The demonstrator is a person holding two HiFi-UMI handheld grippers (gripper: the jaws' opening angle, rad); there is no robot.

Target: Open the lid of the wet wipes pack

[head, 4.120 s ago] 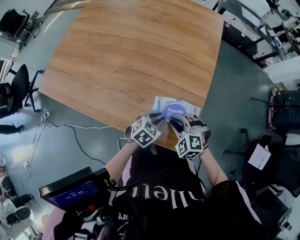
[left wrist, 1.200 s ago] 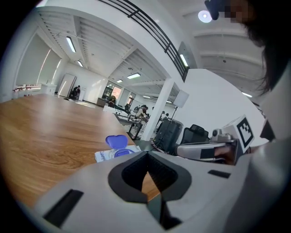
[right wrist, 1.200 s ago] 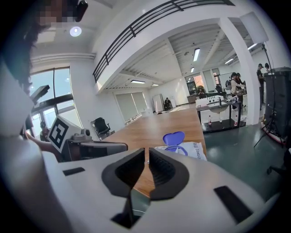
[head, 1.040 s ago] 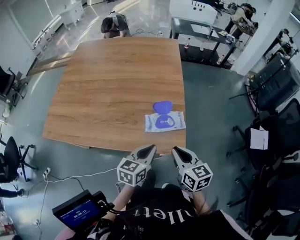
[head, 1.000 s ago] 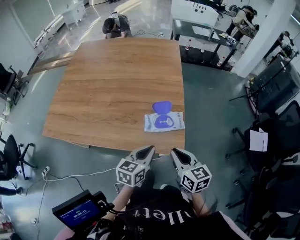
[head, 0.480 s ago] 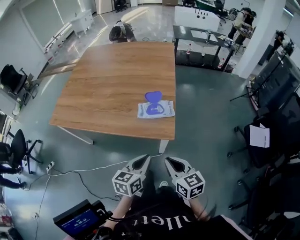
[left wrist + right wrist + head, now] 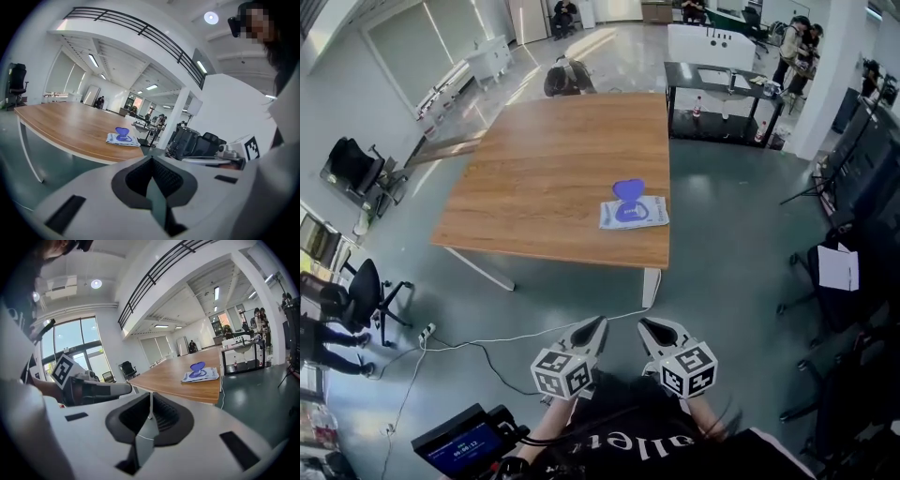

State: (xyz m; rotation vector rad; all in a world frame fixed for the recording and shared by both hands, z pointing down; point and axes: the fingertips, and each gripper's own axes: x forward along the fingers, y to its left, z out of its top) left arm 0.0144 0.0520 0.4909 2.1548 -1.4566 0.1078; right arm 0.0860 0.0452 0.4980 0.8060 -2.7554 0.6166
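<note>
Purple lid (image 7: 628, 190) stands open on wet wipes pack (image 7: 635, 215), probably soft and light, best held by the stiff lid rim; left gripper (image 7: 596, 324) and right gripper (image 7: 646, 325) pressed together, empty.

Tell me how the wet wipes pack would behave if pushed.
The wet wipes pack lies flat, pouch-like: probably floppy, unlikely to tip. On the smooth table it likely slides easily. Its upright lid may swing if bumped.
</note>
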